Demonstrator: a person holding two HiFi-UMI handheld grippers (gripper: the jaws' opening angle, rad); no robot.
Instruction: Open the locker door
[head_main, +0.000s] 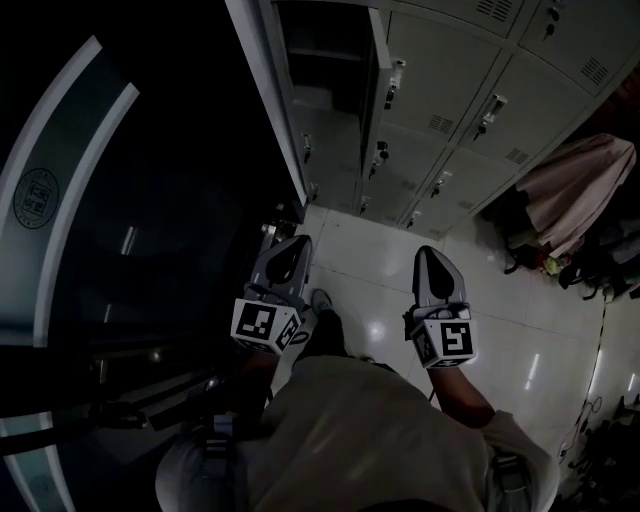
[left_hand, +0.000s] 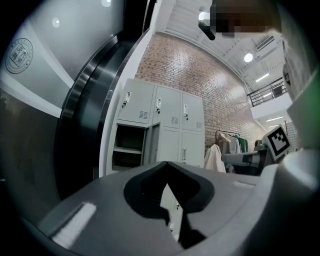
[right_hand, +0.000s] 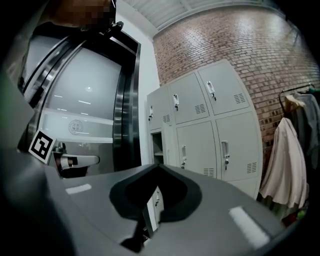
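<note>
A bank of grey lockers (head_main: 460, 110) stands ahead against a brick wall (left_hand: 200, 75). One upper compartment (head_main: 320, 60) at its left end is open, and its door (head_main: 373, 90) is swung outward. The left gripper view shows the same open compartment (left_hand: 129, 147) and door (left_hand: 151, 145). The other doors are closed. My left gripper (head_main: 295, 243) hangs low over the floor, short of the lockers. Its jaws stand apart with nothing between them. My right gripper (head_main: 428, 252) is level with it to the right, shut and empty. Neither gripper touches a locker.
A dark curved glass wall (head_main: 80, 200) with a round emblem runs along the left. To the right of the lockers a pale garment (head_main: 580, 190) hangs on a rack, with bags and shoes (head_main: 590, 270) below. A glossy tiled floor (head_main: 370, 290) lies underfoot, and the person's foot (head_main: 322, 300) shows between the grippers.
</note>
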